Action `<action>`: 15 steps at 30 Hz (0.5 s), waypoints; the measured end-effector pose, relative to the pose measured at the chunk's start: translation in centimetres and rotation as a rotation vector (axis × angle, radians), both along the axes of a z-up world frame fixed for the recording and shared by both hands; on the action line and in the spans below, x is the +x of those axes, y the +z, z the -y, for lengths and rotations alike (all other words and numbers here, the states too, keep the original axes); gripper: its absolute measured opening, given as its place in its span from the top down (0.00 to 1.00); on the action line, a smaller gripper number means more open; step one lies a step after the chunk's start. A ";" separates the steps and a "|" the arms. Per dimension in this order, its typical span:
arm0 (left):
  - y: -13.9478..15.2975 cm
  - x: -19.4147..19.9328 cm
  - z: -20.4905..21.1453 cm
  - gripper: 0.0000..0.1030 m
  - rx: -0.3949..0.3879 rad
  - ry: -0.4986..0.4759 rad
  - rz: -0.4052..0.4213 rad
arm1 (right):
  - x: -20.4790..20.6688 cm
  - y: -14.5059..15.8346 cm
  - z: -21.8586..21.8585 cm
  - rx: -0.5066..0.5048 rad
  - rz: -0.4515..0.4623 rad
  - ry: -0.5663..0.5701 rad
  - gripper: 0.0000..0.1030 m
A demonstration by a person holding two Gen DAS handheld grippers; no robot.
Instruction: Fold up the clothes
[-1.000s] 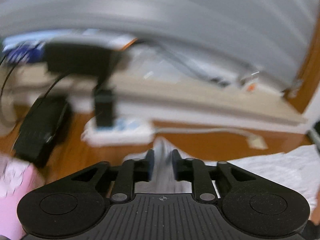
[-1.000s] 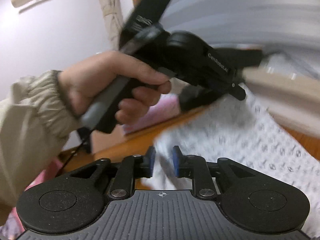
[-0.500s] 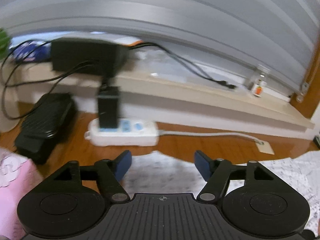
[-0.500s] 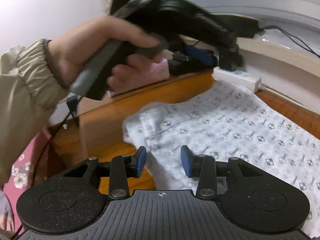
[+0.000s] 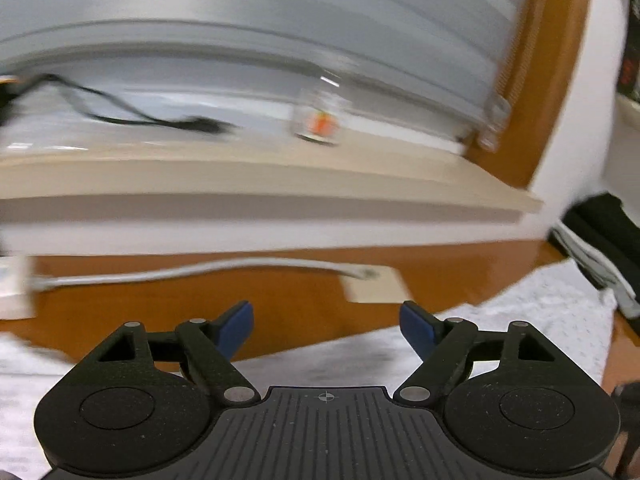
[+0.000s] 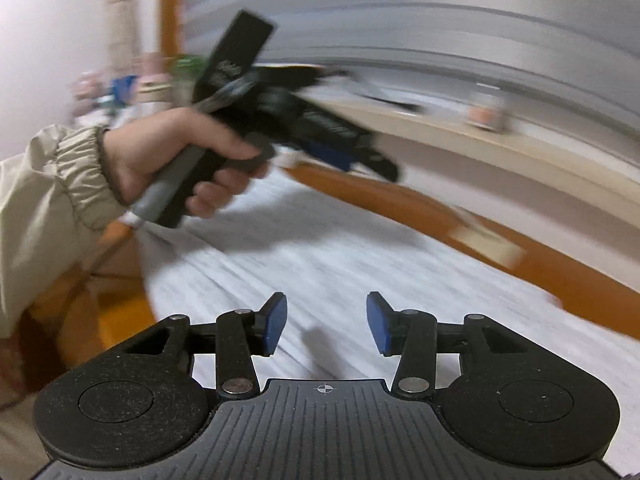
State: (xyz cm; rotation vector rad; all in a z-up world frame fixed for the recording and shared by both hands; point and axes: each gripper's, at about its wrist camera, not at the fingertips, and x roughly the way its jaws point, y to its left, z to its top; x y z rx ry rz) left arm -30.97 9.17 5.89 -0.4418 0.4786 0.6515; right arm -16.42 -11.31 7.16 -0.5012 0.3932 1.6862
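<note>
A second ago both tongs pinched the white patterned garment (image 6: 360,264); now the left tongs (image 5: 326,330) gape wide and are opening further, with nothing between them. The right tongs (image 6: 326,322) are opening too, clear of the cloth. The left view has swung rightward, past the small jar (image 5: 318,122) on the sill.

No legible text; everything motion-blurred.

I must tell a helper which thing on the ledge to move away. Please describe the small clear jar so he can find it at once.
Look at the long pale beige window ledge under the grey blinds. Near its right part, left of the orange-brown wooden frame, stands the small clear glass jar. Unlike the black cable lying beside it, it is upright, transparent and shows an orange mark.
</note>
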 end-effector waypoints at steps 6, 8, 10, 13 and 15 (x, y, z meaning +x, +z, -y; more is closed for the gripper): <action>-1.4 7.9 2.2 0.20 0.006 -0.138 -0.035 | 6.0 -1.2 5.8 -0.031 0.020 -0.145 0.56; -1.9 10.0 2.6 0.20 0.015 -0.171 -0.060 | 6.3 -1.7 7.0 -0.038 0.011 -0.158 0.57; -2.2 12.0 2.8 0.20 0.017 -0.198 -0.075 | 6.3 -2.2 7.8 -0.043 -0.003 -0.153 0.57; -2.6 14.5 3.3 0.22 0.025 -0.245 -0.102 | 5.3 -2.7 7.6 -0.025 0.009 -0.148 0.65; -3.0 15.7 3.7 0.23 0.042 -0.274 -0.129 | 4.5 -2.9 7.0 -0.007 0.022 -0.154 0.66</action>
